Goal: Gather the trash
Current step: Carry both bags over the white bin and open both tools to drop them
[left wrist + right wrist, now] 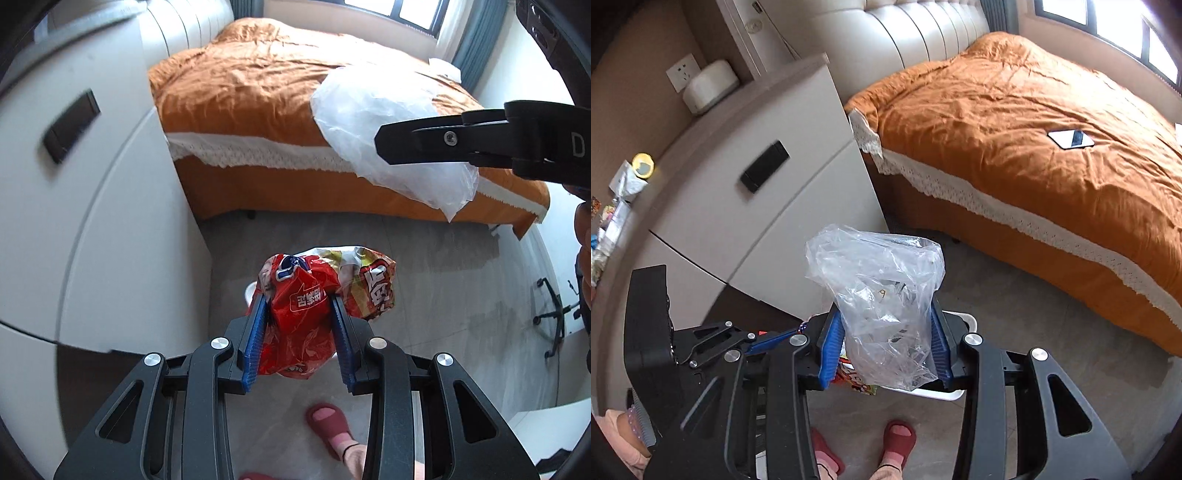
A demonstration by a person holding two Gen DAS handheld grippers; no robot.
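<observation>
Two pieces of trash are in hand at once, both held up off the floor beside the bed. Left gripper (299,332) has its blue-padded fingers (255,343) pinching a crumpled red snack bag (306,314), which bulges out above and below the pads; right gripper (886,343) has its fingers (830,350) pinching a clear plastic bag (882,295), crumpled and standing up out of the pads. In the right wrist view a white bin (960,321) sits on the floor directly under the right gripper, only its rim showing behind and below the clear bag, with some colourful printed wrapper (855,380) visible just under the pads; can't tell whether that wrapper is in the bin or is the snack bag seen from the side. The left gripper appears at the lower left edge of that view, close beside the right one. A nightstand (768,206) stands at the head corner of the bed (1034,122); a phone (1071,138) lies on the bedcover, well apart from both grippers. The person's feet in red slippers (897,439) are on the floor below. Step in hand, as I read it: carry and drop into the bin. Next move calls for centring each gripper over the bin opening, lowering a bit, and spreading the fingers so the bags fall inside; light plastic may cling to the pads or drift past the rim, so release low.
</observation>
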